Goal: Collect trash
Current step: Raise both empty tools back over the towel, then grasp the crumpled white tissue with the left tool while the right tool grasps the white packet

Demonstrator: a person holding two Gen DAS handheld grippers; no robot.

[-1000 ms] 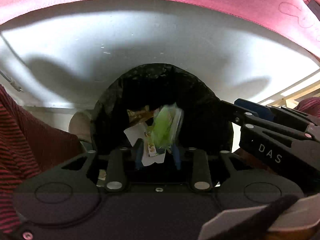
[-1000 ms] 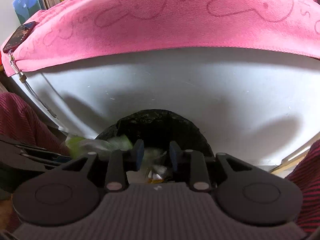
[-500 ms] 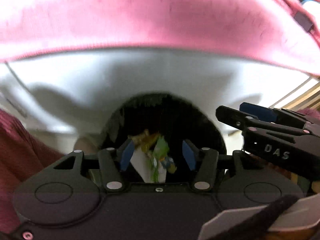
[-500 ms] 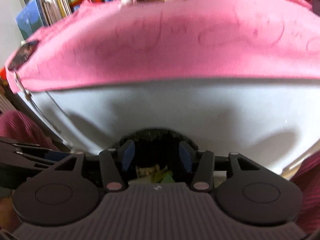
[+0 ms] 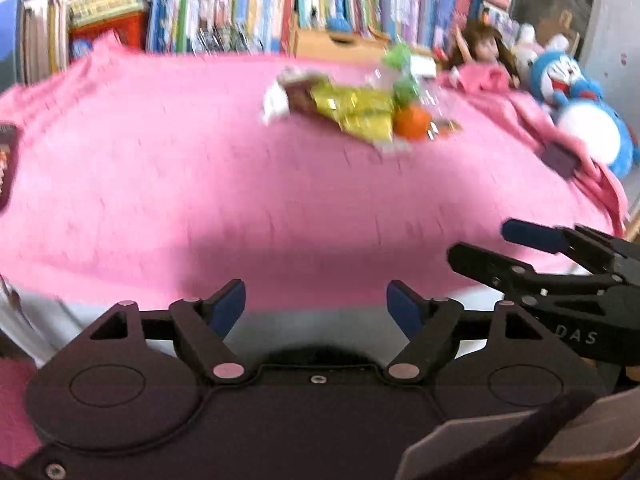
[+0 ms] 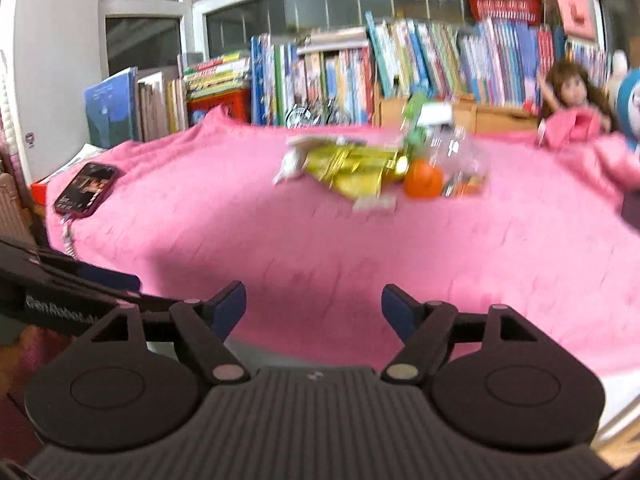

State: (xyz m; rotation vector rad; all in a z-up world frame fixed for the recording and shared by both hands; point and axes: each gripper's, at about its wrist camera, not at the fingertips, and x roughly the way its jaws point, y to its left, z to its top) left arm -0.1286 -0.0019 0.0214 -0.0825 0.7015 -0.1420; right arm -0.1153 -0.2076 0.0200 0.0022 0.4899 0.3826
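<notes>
Both claws opening, nothing between jaws: left gripper (image 5: 316,300), right gripper (image 6: 314,304). Wrapper pile (image 6: 356,172) prob light, crinkly, slippery; pinch a foil edge.

This looks like a lived-in home, probably a child's room or family corner. A long row of colourful children's books (image 6: 420,68) stands upright along the far side, with large windows (image 6: 160,20) behind it. In front spreads a soft pink fleece blanket (image 5: 200,184) draped over a white table. At the far right sit a blue and white plush cat toy (image 5: 580,112) and a brown-haired doll in pink clothing (image 6: 572,96). A dark smartphone (image 6: 86,188) lies on the blanket's near left edge, and crumpled snack wrappers (image 6: 356,168) with a small orange fruit (image 6: 423,178) lie mid-table.
</notes>
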